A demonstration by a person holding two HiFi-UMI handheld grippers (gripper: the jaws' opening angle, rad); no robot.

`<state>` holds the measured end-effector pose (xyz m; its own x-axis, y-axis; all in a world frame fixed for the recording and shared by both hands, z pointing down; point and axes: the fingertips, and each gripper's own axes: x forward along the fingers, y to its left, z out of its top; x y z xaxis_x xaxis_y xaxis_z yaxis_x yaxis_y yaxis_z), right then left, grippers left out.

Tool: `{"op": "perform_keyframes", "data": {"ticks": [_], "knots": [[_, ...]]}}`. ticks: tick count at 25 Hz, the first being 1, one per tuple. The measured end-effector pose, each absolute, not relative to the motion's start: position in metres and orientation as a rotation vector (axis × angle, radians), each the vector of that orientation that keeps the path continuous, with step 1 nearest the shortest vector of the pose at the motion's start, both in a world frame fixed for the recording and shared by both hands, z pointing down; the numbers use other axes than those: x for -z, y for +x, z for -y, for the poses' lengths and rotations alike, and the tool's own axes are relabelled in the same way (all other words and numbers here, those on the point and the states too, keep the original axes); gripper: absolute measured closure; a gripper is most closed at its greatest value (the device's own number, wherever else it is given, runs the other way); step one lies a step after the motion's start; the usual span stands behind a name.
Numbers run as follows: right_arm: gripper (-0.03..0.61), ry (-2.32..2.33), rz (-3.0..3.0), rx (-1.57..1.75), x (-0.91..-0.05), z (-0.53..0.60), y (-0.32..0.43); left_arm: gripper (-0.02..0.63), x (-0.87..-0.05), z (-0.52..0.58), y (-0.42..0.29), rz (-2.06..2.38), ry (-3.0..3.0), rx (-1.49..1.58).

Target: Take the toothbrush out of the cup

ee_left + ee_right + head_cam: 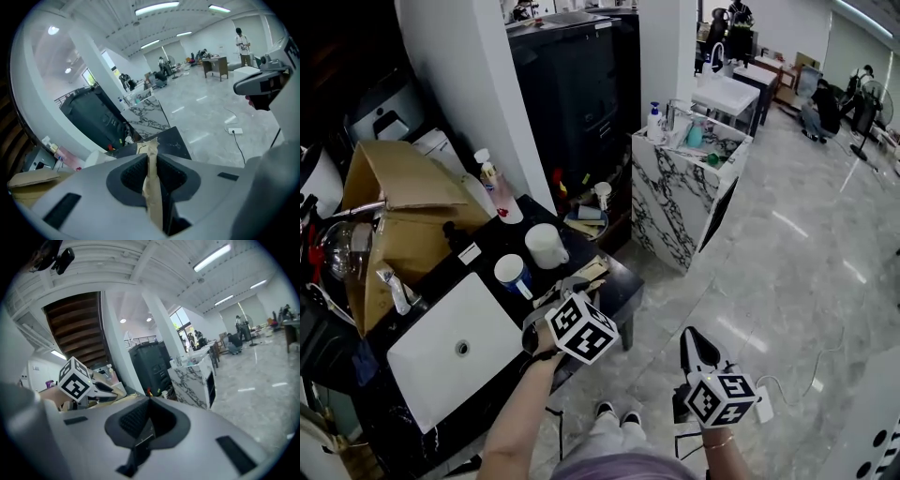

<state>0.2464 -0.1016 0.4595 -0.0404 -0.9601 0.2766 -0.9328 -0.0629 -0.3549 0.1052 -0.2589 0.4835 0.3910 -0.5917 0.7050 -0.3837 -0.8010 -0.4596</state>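
A cup (514,273) and a second cup (547,246) are standing on the counter (619,286), right of the sink (422,349). A box (403,187) is lying behind the sink.

Glossy grey floor (787,272), white pillar (459,103), marble-veined counter (675,202) (black cabinet (572,94) behind), ceiling strip lights (157,8).

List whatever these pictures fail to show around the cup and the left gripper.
Left gripper view: the thin tan strip clamped in the left gripper shows only its edge; toothbrush or not is unclear.
Head view: the white-and-blue cup is too small to show its contents.
Both gripper views: gripper bodies fill the lower frame, hiding that cup.
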Motion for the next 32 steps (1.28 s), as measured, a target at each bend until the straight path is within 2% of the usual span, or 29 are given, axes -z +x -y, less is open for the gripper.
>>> {"op": "perform_keyframes", "data": {"ticks": [9,12,19,25,32], "knots": [[0.575,-2.188,-2.053,0.733,-0.468,0.096,0.261,0.545,-0.517,0.271,0.121,-0.796,-2.416,1.453],[0.575,-2.193,-2.052,0.734,-0.468,0.097,0.261,0.498,-0.522,0.273,0.125,-0.771,-2.473,1.460],[0.575,-2.192,-2.062,0.729,-0.467,0.101,0.258,0.448,-0.519,0.280,0.123,-0.805,-2.531,1.416],[0.575,-2.169,-2.097,0.719,-0.464,0.107,0.248,0.436,-0.482,0.280,0.123,-0.973,-2.673,1.126],[0.575,-2.109,-2.168,0.683,-0.453,0.117,0.230,0.462,-0.450,0.262,0.103,-1.135,-2.815,0.799]]}}
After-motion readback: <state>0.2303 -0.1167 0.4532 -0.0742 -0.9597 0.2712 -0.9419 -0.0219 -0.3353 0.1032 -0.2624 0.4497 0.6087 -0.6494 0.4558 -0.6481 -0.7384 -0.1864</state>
